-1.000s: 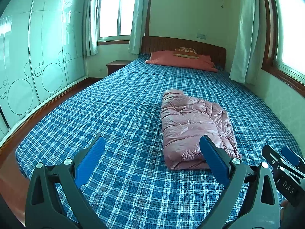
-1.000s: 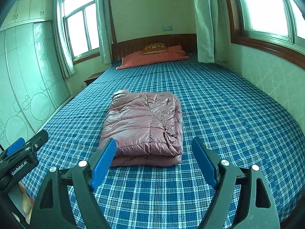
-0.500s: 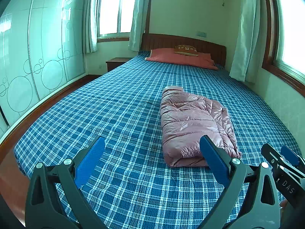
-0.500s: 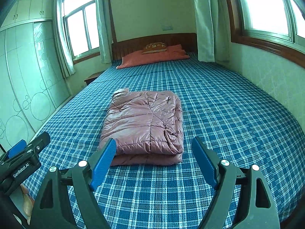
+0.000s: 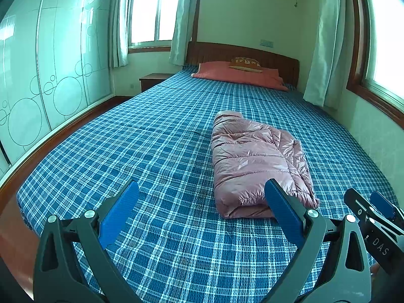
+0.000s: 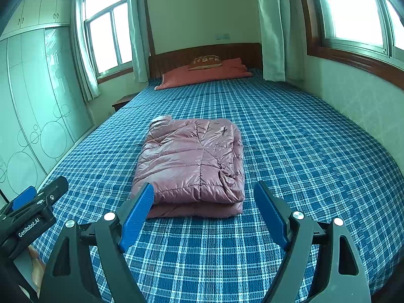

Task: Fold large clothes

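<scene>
A pink puffer jacket (image 5: 255, 161) (image 6: 194, 161) lies folded into a compact rectangle on the blue plaid bed (image 5: 151, 151) (image 6: 303, 139). My left gripper (image 5: 202, 189) hovers open over the sheet near the foot of the bed, left of the jacket, nothing between its blue pads. In the right wrist view my right gripper (image 6: 203, 192) is open too, held just short of the jacket's near folded edge, not touching it. Each gripper shows at the edge of the other's view: the right one (image 5: 373, 212) and the left one (image 6: 32, 202).
An orange pillow (image 5: 240, 75) and a small patterned cushion (image 5: 246, 63) lie at the wooden headboard (image 6: 202, 51). Glossy wardrobe doors (image 5: 45, 75) line the left wall, a nightstand (image 5: 151, 79) stands by the bed's head. Curtained windows are at left and right.
Both views shifted very slightly; the jacket and both open grippers stay as they were.
</scene>
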Demonstrator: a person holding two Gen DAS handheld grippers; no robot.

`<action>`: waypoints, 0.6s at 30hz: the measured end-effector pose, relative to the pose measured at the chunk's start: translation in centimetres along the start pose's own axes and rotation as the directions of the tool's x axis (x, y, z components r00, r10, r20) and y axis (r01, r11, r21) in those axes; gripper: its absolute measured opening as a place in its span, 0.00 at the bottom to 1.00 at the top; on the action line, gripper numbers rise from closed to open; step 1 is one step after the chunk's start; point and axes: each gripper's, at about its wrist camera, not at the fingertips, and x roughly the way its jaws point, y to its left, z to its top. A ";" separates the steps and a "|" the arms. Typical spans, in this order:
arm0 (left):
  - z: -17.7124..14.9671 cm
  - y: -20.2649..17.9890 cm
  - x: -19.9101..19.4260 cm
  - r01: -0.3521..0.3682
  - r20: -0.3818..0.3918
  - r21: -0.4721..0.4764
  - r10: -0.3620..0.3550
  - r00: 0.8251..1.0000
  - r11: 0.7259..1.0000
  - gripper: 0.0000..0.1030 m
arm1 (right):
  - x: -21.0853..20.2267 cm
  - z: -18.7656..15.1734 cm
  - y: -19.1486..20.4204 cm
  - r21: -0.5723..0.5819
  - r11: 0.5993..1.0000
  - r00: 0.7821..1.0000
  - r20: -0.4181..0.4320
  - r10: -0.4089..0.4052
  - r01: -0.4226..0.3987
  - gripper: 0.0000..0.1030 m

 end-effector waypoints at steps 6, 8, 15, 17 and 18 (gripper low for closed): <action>0.0 0.0 0.0 0.000 0.000 -0.001 0.000 1.000 1.000 0.97 | 0.2 -0.2 0.1 0.000 1.000 1.000 -0.003 0.001 -0.001 0.78; 0.0 0.0 0.0 0.002 -0.001 -0.002 -0.002 1.000 1.000 0.97 | 0.2 -0.2 0.0 0.002 1.000 1.000 -0.003 0.002 -0.002 0.78; -0.1 0.0 0.0 0.004 -0.001 -0.006 -0.004 1.000 1.000 0.97 | 0.4 -0.3 0.1 0.002 1.000 1.000 -0.005 0.003 -0.003 0.78; -0.1 -0.1 -0.1 0.006 0.002 -0.005 -0.006 1.000 1.000 0.97 | 0.4 -0.2 0.1 0.002 1.000 1.000 -0.005 0.003 -0.003 0.78; -0.1 -0.1 -0.1 0.008 0.002 -0.004 -0.008 1.000 1.000 0.97 | 0.4 -0.2 0.0 0.002 1.000 1.000 -0.006 0.002 -0.002 0.78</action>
